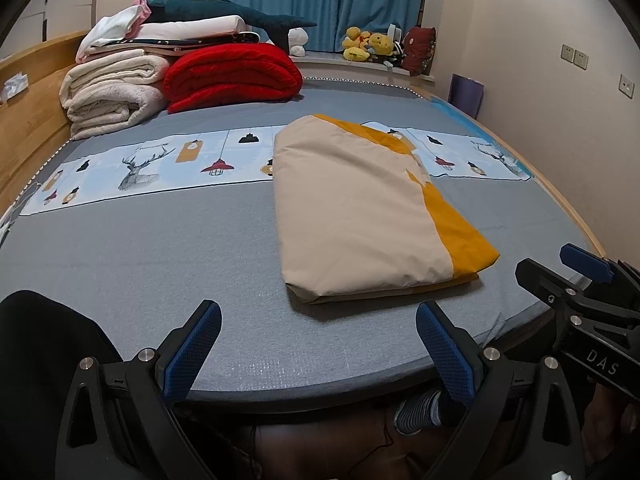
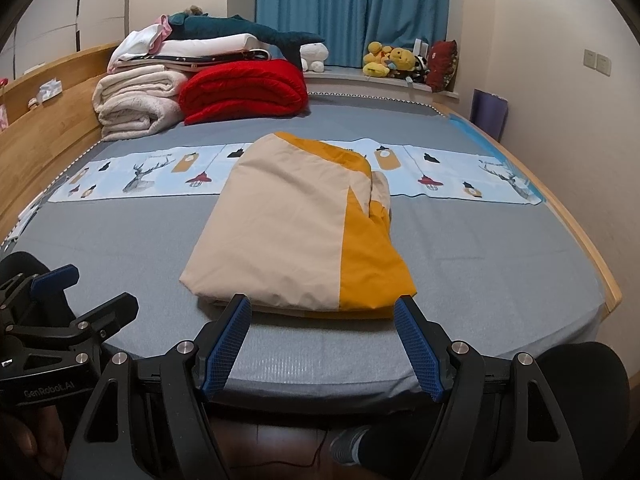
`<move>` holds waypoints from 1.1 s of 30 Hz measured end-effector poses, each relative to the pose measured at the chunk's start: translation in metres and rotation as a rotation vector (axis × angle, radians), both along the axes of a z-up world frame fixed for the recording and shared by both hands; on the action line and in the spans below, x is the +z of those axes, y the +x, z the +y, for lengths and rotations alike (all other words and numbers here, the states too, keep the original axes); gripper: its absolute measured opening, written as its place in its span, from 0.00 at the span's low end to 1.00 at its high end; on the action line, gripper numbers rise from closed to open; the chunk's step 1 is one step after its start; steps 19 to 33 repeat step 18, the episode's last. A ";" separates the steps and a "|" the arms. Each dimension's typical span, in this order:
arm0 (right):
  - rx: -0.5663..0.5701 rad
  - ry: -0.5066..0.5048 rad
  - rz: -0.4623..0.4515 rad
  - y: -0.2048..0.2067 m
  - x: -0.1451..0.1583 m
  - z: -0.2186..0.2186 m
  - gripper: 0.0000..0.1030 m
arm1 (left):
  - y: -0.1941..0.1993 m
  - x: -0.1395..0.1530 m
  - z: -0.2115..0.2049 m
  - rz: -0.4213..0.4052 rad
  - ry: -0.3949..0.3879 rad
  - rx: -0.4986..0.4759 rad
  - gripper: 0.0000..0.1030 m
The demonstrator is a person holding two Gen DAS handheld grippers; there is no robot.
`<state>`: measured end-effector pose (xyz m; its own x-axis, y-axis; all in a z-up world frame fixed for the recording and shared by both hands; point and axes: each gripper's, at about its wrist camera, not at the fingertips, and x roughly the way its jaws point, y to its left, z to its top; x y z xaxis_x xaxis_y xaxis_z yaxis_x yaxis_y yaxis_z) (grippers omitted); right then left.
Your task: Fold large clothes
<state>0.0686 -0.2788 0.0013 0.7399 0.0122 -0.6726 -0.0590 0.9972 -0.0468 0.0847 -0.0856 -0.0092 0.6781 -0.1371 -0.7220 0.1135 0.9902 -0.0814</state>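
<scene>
A beige and mustard-yellow cloth [image 1: 360,208] lies folded into a flat packet on the grey bed [image 1: 160,264], its near edge close to the bed's front edge. My left gripper [image 1: 318,312] hangs open just before that edge, left of the packet, holding nothing. In the right wrist view the same folded cloth [image 2: 288,232] lies straight ahead, and my right gripper [image 2: 322,304] stands open with its blue pads [image 2: 230,332] just short of the near fold, not touching it. Each gripper shows at the side of the other's view.
Folded cream blankets [image 1: 112,92], a red quilt [image 1: 232,76] and stacked linens sit at the bed's far left by the wooden headboard [image 1: 28,104]. A printed deer strip [image 1: 140,168] crosses the bed. Plush toys [image 1: 372,46] line the window ledge. A person's socked foot [image 1: 420,408] stands below.
</scene>
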 end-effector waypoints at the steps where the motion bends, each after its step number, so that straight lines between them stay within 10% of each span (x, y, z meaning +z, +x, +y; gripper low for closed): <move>1: 0.000 0.000 0.000 0.000 0.000 0.000 0.72 | 0.000 0.000 0.000 -0.001 0.001 -0.001 0.94; 33: -0.001 0.000 0.002 -0.001 0.000 0.001 0.72 | 0.001 -0.002 0.004 -0.006 0.001 -0.004 0.95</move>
